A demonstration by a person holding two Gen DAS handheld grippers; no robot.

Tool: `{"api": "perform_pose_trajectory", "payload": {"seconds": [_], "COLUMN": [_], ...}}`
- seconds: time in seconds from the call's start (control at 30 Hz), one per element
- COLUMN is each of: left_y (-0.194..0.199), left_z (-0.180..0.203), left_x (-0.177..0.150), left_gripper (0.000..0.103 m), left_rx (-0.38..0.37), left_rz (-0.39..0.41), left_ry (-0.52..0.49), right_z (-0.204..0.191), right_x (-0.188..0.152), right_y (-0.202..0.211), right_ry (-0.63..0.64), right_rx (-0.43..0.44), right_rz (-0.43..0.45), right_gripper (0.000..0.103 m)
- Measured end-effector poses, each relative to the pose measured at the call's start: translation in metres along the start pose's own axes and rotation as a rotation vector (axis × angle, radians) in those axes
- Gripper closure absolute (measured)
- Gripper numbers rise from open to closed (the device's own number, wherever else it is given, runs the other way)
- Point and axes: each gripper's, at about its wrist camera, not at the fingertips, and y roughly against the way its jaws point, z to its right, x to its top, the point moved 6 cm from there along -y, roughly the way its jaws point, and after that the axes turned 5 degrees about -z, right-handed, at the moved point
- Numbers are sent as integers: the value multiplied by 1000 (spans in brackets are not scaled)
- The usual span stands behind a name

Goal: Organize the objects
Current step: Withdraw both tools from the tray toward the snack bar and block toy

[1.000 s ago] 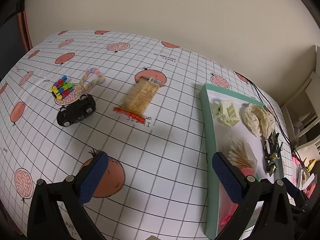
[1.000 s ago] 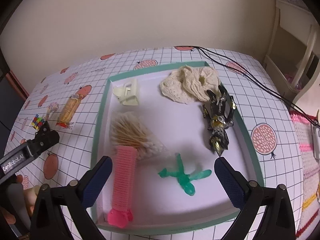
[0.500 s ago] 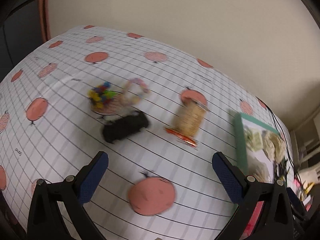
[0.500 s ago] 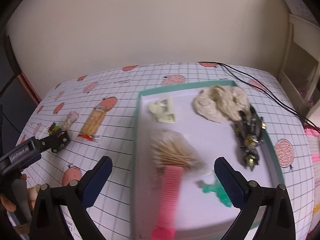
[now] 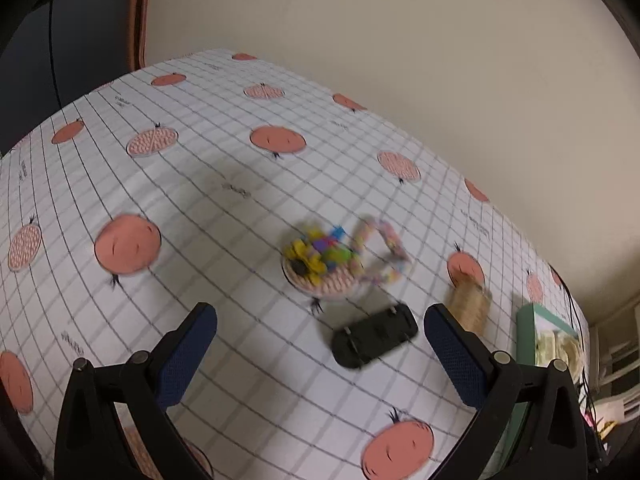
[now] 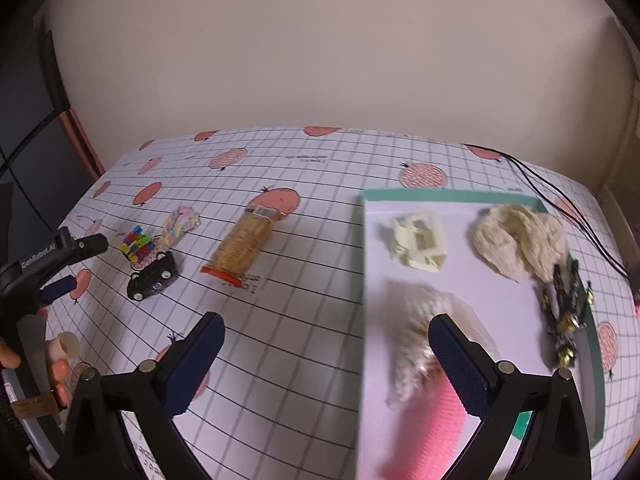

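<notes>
Both grippers hang with jaws spread wide and empty. The left gripper (image 5: 320,354) has swung left since a second ago: the black toy car (image 5: 375,335) now sits low and centre between its fingers, so it looks the likely next pick. Beyond it lie the blurred coloured block cluster (image 5: 320,255) and pastel loop (image 5: 382,252). The right gripper (image 6: 326,364) has drifted left too, leaving the green tray (image 6: 452,195) at right, its pink comb (image 6: 430,436) cut off and smeared.

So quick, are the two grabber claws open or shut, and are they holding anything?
Left gripper: open, holding nothing, above the small black toy car.
Right gripper: open, holding nothing.
</notes>
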Motion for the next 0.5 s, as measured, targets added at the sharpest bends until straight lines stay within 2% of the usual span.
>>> {"api": "perform_pose_trajectory", "payload": {"seconds": [0.5], "left_y": [-39], "left_z": [-14], "left_x": [28], "left_gripper": [0], "left_rx": [9], "left_rz": [-44], "left_ry": [16], "right_z": [-36], "right_x": [38], "right_y": [-44], "right_ry": [11], "right_rx": [36], "right_rz": [-54], "right_gripper": [4]}}
